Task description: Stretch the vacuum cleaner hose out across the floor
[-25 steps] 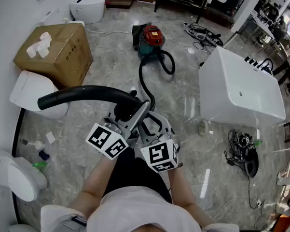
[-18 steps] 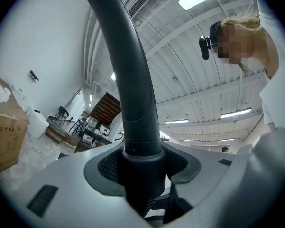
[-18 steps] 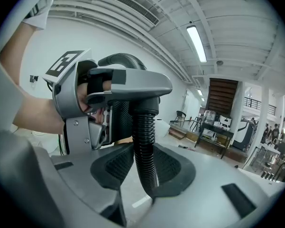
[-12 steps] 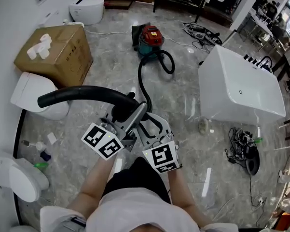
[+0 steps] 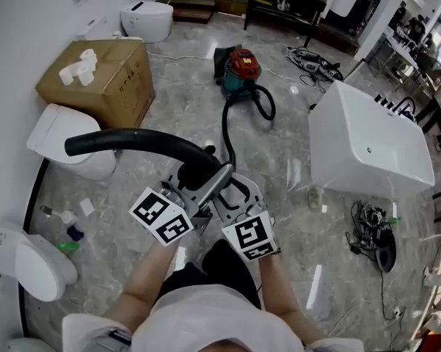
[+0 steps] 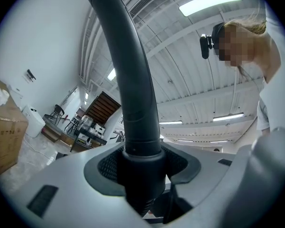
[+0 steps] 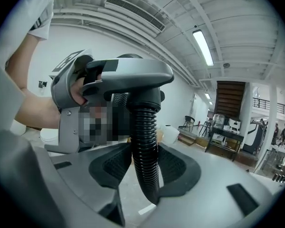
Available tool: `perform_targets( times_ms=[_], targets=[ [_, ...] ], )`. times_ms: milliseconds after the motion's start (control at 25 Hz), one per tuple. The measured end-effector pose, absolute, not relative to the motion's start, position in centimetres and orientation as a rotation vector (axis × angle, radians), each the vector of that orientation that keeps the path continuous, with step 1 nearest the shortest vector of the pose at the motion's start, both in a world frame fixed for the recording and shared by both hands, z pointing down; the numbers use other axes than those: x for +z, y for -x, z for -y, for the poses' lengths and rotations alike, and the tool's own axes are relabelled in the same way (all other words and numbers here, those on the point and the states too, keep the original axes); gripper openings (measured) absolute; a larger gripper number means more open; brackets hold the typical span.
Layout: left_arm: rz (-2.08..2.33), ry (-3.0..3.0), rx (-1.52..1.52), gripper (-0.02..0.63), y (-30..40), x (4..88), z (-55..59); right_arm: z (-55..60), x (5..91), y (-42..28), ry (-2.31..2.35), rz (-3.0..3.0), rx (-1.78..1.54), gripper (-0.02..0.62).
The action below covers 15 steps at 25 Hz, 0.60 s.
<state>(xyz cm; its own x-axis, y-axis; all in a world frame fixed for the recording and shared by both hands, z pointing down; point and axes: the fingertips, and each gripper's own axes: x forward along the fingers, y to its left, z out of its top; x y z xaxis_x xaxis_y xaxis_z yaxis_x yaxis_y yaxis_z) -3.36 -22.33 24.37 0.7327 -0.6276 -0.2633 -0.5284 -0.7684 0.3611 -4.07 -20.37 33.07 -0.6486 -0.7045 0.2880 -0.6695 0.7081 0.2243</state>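
Marble flooring is showing the hose mostly unstretched, looping near the vacuum cleaner, while the left gripper is clamping its wand and the right gripper, jaws just opening, is loosely holding the hose.

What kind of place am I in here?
Probably a storeroom or showroom for bathroom fittings: several toilets stand loose on the floor, a white bathtub sits mid-room, and a cardboard box stands beside them.
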Motion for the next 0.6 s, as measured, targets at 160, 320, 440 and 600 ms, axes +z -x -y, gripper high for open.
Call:
perform_targets(
  times_ms=[160,320,440,600],
  targets=[
    [0.874,-2.687,-0.533,0.229,5.8,24.0,18.3,16.5,32.9,7.3,-1.039,2.572,-0.135,0.161],
    [0.836,-2.684,-0.540,0.229,8.0,24.0,13.6,11.9,33.0,9.6,-1.035,2.574,-0.117,0.162],
    [0.804,-2.692,-0.514,0.229,8.9,24.4,10.3,8.6,33.4,10.7,-1.040,2.546,-0.107,0.163],
    [0.748,-2.702,-0.492,0.229,9.8,24.9,6.5,5.1,33.9,11.8,-1.053,2.517,-0.105,0.171]
  ],
)
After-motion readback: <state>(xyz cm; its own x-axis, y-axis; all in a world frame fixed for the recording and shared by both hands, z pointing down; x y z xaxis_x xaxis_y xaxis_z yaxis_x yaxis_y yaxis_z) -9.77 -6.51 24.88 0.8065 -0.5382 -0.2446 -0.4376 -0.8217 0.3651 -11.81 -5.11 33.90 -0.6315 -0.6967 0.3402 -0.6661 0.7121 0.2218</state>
